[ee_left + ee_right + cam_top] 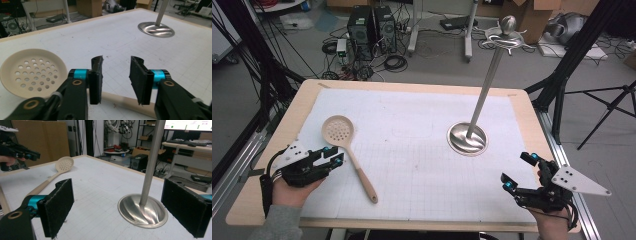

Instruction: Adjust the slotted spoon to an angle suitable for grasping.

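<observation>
A cream slotted spoon (338, 130) lies on the white grid mat, bowl far left, handle running toward the front. My left gripper (333, 155) sits just left of the handle near the bowl. In the left gripper view the bowl (32, 72) is at the left and the handle (120, 100) crosses low under the gap of my left gripper (116, 75); the pads stand apart and do not touch it. A steel stand (467, 138) with a tall pole rises right of centre. My right gripper (519, 171) is wide open at the front right, framing the stand's base (142, 210).
The mat (422, 165) covers a wooden table (272, 145) whose edges show all round. The pole leans up to a knob with hooks (508, 30). Computers, cables and tripod legs stand on the floor beyond. In the right gripper view the spoon (64, 164) lies far left.
</observation>
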### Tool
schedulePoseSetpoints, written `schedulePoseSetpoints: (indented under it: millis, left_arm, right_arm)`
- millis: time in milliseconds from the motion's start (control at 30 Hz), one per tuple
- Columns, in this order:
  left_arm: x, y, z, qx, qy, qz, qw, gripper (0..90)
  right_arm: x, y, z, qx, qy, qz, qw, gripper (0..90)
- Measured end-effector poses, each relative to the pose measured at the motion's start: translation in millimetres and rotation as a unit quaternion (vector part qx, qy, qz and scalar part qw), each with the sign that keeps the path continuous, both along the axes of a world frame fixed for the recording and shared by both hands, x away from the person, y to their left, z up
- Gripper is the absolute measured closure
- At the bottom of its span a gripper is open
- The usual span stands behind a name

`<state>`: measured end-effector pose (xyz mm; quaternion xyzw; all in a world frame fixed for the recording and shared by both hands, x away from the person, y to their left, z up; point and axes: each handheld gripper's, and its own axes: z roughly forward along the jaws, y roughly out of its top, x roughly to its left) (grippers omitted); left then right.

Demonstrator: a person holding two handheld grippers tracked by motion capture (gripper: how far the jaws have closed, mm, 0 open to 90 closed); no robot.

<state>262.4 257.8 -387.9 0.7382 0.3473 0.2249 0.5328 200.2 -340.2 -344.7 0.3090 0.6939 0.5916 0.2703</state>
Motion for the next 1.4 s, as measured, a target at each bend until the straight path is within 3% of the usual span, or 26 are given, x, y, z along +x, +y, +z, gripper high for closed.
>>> schedulePoseSetpoints:
  millis: [200, 300, 600, 733, 833, 1400]
  left_arm:
    - [9.1, -6.8, -4.7, 0.017, 0.006, 0.002, 0.9998, 84.9]
    - [15.5, -10.4, -8.7, 0.029, 0.011, -0.002, 0.9995, 88.9]
    - [41.6, -20.5, -21.8, 0.047, 0.04, -0.006, 0.9981, 89.5]
    - [49.9, -24.0, -26.3, 0.061, 0.046, -0.004, 0.997, 89.6]
    - [59.2, -24.9, -30.9, 0.087, 0.06, 0.003, 0.9944, 89.6]
    - [81.6, -27.1, -47.3, 0.129, 0.077, 0.013, 0.9886, 89.6]
  right_arm:
    - [-0.6, 0.9, 0.5, 0.001, 0.0, 0.005, 1.0, 10.1]
    - [-0.3, 1.5, 0.1, 0.003, 0.0, 0.006, 1.0, 10.1]
    - [0.5, 2.3, -0.8, 0.001, 0.004, 0.01, 0.9999, 10.1]
    - [0.5, 1.8, -0.5, 0.0, 0.001, 0.013, 0.9999, 10.1]
    - [-0.4, 1.5, 0.0, 0.003, 0.001, 0.013, 0.9999, 10.1]
    - [0.6, 8.2, -0.7, -0.007, 0.0, 0.025, 0.9997, 10.1]
